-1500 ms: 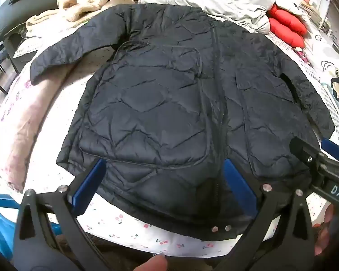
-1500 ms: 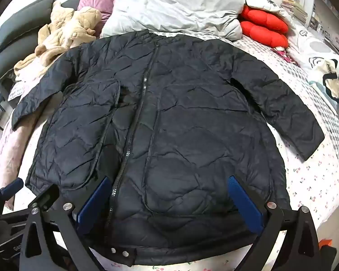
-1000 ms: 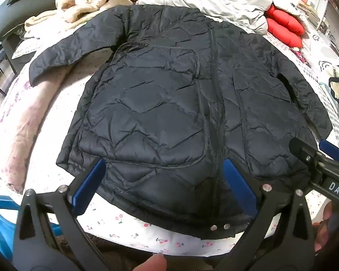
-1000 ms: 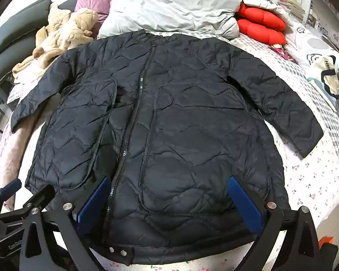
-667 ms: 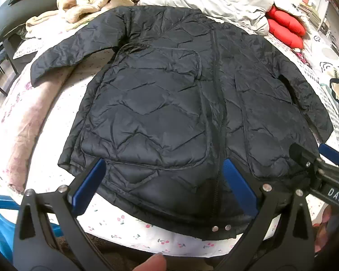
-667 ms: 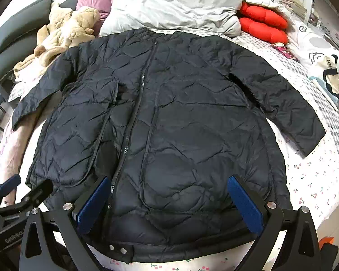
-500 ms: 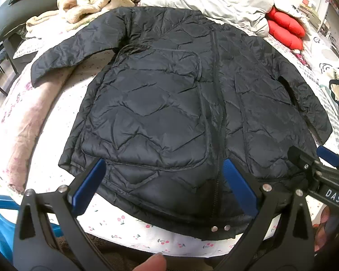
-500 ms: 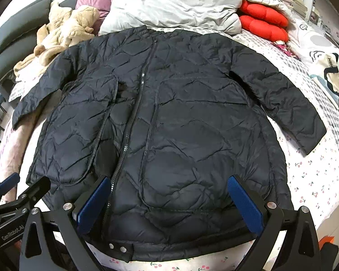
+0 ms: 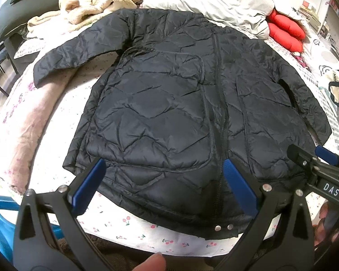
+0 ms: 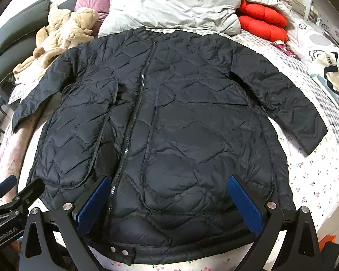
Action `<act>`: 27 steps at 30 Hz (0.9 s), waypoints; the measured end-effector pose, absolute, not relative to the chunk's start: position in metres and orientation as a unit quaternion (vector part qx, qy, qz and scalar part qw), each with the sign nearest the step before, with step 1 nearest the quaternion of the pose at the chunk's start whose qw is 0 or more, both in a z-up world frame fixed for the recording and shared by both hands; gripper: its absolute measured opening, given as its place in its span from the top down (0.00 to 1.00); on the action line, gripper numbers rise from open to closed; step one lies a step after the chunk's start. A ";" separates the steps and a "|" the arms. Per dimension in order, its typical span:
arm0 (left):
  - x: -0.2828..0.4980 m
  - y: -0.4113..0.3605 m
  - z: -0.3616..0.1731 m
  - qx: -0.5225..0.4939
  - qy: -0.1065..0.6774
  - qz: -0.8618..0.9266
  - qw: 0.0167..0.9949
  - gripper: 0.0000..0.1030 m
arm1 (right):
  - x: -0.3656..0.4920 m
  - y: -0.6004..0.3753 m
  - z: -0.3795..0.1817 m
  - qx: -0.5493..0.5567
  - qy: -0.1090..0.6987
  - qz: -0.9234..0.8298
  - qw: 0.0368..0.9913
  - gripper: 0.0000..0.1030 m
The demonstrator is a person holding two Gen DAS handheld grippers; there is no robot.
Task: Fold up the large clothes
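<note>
A large black quilted jacket [image 9: 169,103] lies flat and zipped on the bed, collar away from me, both sleeves spread out; it also shows in the right wrist view [image 10: 180,124]. My left gripper [image 9: 162,180] is open and empty, hovering over the hem on the jacket's left half. My right gripper [image 10: 169,198] is open and empty over the hem on the right half. The right gripper's tip [image 9: 314,164] shows at the right edge of the left wrist view. The left gripper's tip [image 10: 13,194] shows at the lower left of the right wrist view.
The bed sheet [image 9: 133,223] is white with cherry print. At the head lie a grey duvet [image 10: 174,2], red cushions [image 10: 262,22], a beige plush blanket [image 10: 63,36] and a printed pillow [image 10: 321,47]. A pink blanket [image 9: 31,117] lies along the left edge. A blue object [image 9: 0,216] sits below it.
Both grippers have drifted slightly; the jacket sits a little lower and nearer in both views. Jaws stay open and nothing was grasped.
</note>
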State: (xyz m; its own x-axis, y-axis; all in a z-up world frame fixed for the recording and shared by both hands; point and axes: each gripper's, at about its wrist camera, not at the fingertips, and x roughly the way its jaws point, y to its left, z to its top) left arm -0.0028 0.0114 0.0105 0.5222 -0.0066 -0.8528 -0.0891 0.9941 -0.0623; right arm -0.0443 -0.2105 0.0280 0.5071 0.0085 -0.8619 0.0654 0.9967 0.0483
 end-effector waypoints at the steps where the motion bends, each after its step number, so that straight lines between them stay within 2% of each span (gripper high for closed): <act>1: -0.003 0.012 0.010 -0.049 0.488 0.024 0.871 0.00 | -0.044 -0.210 0.028 0.038 0.496 -0.015 0.867 0.00; 27: -0.001 0.007 0.007 -0.042 0.493 0.023 0.869 0.00 | -0.048 -0.212 0.034 0.029 0.481 -0.023 0.876 0.00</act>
State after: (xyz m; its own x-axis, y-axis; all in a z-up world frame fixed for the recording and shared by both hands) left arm -0.0010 0.0072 0.0075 0.5125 -0.0021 -0.8587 -0.0816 0.9953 -0.0511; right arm -0.0482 -0.2117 0.0340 0.5363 -0.0116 -0.8440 0.0673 0.9973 0.0290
